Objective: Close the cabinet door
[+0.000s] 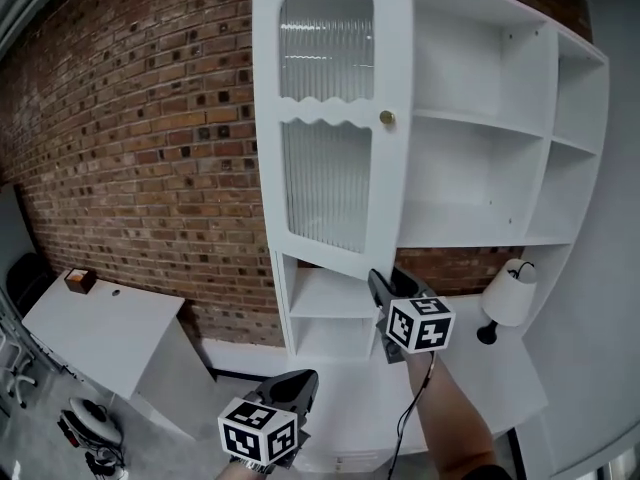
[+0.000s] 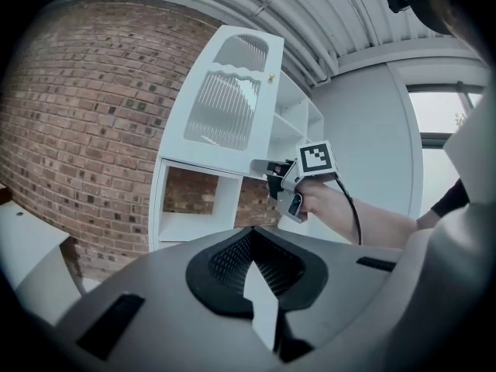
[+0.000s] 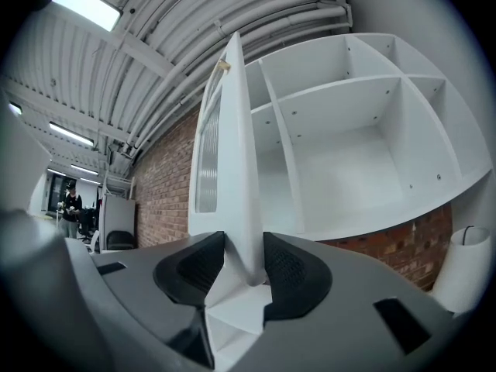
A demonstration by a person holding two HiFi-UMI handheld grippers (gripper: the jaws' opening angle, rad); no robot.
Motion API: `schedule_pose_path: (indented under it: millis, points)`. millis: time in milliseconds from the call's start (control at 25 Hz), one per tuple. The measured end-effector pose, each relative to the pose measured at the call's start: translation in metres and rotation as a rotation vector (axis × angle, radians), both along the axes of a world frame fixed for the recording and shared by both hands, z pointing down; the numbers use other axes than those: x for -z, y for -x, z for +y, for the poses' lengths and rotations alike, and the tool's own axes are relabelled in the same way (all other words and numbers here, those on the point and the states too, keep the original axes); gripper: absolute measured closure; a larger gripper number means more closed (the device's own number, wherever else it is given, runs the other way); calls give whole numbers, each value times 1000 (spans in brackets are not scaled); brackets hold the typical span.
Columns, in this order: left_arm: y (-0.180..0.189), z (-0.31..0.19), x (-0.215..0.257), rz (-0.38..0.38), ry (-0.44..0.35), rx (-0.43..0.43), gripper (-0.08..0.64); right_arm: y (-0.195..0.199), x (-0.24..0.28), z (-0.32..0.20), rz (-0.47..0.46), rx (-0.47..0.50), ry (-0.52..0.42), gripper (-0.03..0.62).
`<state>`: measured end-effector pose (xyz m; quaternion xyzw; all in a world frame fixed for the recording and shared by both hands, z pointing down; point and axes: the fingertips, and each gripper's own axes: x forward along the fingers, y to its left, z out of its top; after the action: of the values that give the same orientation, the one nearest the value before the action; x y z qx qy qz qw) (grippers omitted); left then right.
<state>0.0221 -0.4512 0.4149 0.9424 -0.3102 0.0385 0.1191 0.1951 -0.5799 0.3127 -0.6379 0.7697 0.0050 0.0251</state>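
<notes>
The white cabinet (image 1: pixel 500 118) has its tall door (image 1: pixel 325 118) swung open toward me; the door has ribbed glass panels and a small brass knob (image 1: pixel 386 117). My right gripper (image 1: pixel 375 280) is at the door's bottom corner, pointing level. In the right gripper view the door's edge (image 3: pixel 232 169) stands between the jaws, and the right gripper (image 3: pixel 244 258) is shut on it, a pad on each face. The left gripper (image 1: pixel 305 380) hangs lower and nearer to me, apart from the door, with its jaws together and nothing in them. The left gripper view also shows the door (image 2: pixel 229 99) and the right gripper (image 2: pixel 269 169).
A white table lamp (image 1: pixel 510 293) stands on the cabinet's lower counter (image 1: pixel 520 388) at the right. A white desk (image 1: pixel 100 328) with a small brown box (image 1: pixel 80 280) sits at the left against the brick wall (image 1: pixel 140 118). A black chair (image 1: pixel 25 278) is at the far left.
</notes>
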Motion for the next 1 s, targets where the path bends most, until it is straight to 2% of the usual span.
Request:
schedule_pose_path:
  millis: [160,400,680,1000]
  points:
    - [-13,-16,1,1,9,4,554,-18,2,-15,-1,7,4,414]
    - [-28,-36,1,1,7,4,554,-36,1,-37,44,-57,0,408]
    - [-32,-54,2,-5,7,29,554,-53,1,-59,18,-91,18,377]
    - [-32,-65,-2,-5,17,49,554,-64,3,-80,77,-159,28,368]
